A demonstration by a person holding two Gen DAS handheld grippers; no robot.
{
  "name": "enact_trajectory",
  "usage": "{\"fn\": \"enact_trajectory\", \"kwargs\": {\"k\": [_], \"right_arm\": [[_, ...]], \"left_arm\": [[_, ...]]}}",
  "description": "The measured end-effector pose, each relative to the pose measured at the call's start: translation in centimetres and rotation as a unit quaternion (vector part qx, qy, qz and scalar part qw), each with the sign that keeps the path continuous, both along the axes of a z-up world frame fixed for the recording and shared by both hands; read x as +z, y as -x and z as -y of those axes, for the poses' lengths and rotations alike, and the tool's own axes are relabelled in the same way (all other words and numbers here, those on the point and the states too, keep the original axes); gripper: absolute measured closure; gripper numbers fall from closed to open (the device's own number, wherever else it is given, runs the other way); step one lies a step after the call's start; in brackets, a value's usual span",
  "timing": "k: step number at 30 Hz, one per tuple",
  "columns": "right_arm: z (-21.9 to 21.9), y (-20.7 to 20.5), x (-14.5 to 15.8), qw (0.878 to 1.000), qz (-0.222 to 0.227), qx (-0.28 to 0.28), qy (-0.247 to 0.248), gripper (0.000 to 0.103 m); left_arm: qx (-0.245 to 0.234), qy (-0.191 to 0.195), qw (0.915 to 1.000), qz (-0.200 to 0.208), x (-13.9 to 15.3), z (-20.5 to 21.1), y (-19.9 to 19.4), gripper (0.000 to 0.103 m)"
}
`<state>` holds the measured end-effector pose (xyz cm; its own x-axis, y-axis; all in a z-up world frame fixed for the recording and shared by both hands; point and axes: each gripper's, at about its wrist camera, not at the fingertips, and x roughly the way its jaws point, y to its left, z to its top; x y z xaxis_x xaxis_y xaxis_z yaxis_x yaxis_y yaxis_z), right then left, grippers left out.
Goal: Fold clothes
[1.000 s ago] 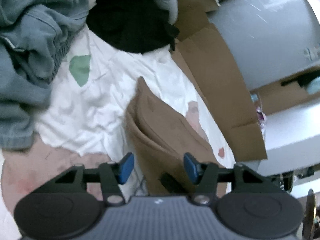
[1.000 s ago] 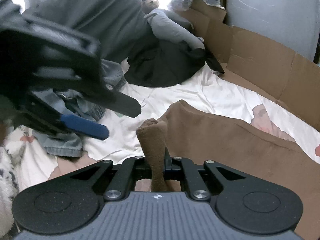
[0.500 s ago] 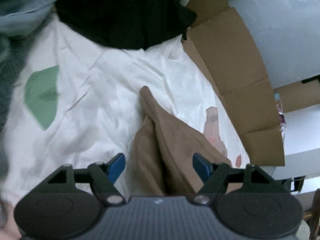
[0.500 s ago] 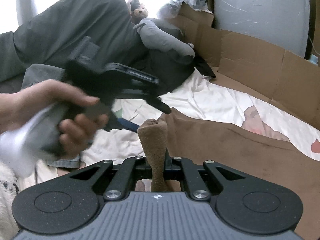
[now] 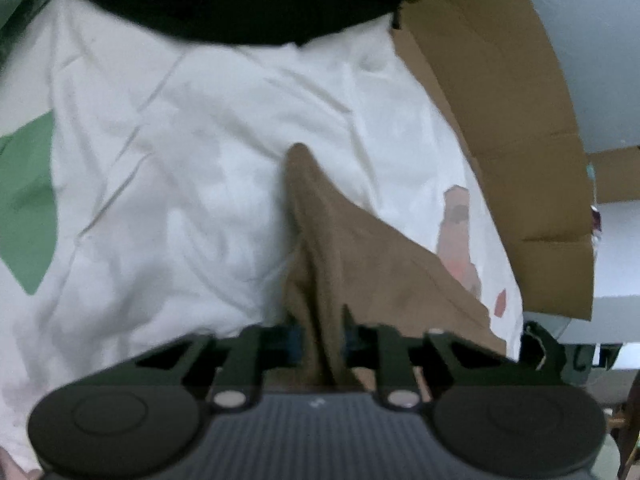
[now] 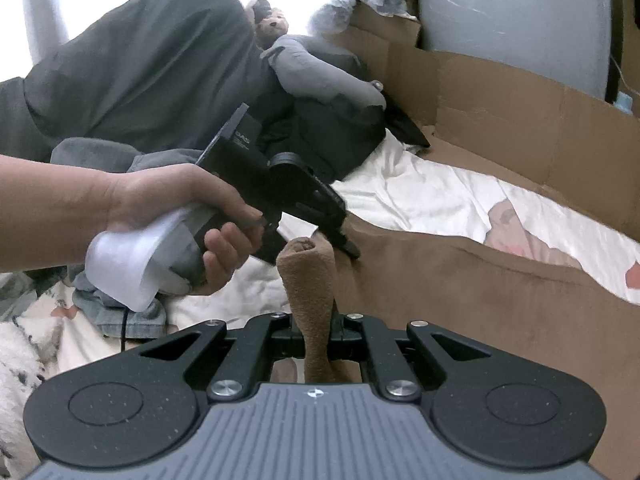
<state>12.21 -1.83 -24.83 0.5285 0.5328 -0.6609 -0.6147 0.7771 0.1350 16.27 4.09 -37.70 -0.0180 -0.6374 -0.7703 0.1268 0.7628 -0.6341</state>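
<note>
A brown garment [image 5: 360,260] lies on the white sheet [image 5: 200,160], one pointed corner standing up. My left gripper [image 5: 320,340] is closing its jaws on a fold of this cloth, and the blue pads press against it from both sides. In the right wrist view the left gripper [image 6: 346,240], held by a person's hand [image 6: 168,200], bites the garment's raised edge. My right gripper [image 6: 316,332] is shut on a rolled-up corner of the brown garment [image 6: 480,300], which sticks up between its fingers.
A black garment [image 5: 240,0] lies beyond the sheet. Flattened cardboard [image 5: 520,120] lines the right side. Grey pillows [image 6: 140,60], a plush toy [image 6: 272,20], a grey garment [image 6: 320,76] and denim clothes [image 6: 120,312] crowd the back and left.
The left gripper dropped forward onto the brown fold and its wide-open jaws came together around it. The right gripper kept its hold and stayed in place.
</note>
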Motion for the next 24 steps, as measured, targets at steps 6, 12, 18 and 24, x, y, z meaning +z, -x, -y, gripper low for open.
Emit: {"fn": "enact_trajectory", "kwargs": {"k": [6,12,18,24], "right_arm": [[2.2,0.0,1.0,0.999,-0.010,-0.035,-0.030,0.098],[4.8,0.1,2.2,0.996,-0.014,-0.071,-0.053,0.098],[8.4,0.2,2.5,0.989,-0.019,-0.102,-0.105,0.098],[11.9,-0.4,2.0,0.981,-0.027,-0.140,-0.128,0.098]], "left_arm": [[-0.018,0.018,0.9986,0.046,3.9,1.5,1.1,0.093],[-0.037,0.035,0.9957,0.078,7.6,4.0,2.5,0.093],[-0.057,0.059,0.9906,0.110,10.5,8.0,4.6,0.093],[-0.070,0.082,0.9869,0.120,11.1,12.2,6.7,0.093]]}}
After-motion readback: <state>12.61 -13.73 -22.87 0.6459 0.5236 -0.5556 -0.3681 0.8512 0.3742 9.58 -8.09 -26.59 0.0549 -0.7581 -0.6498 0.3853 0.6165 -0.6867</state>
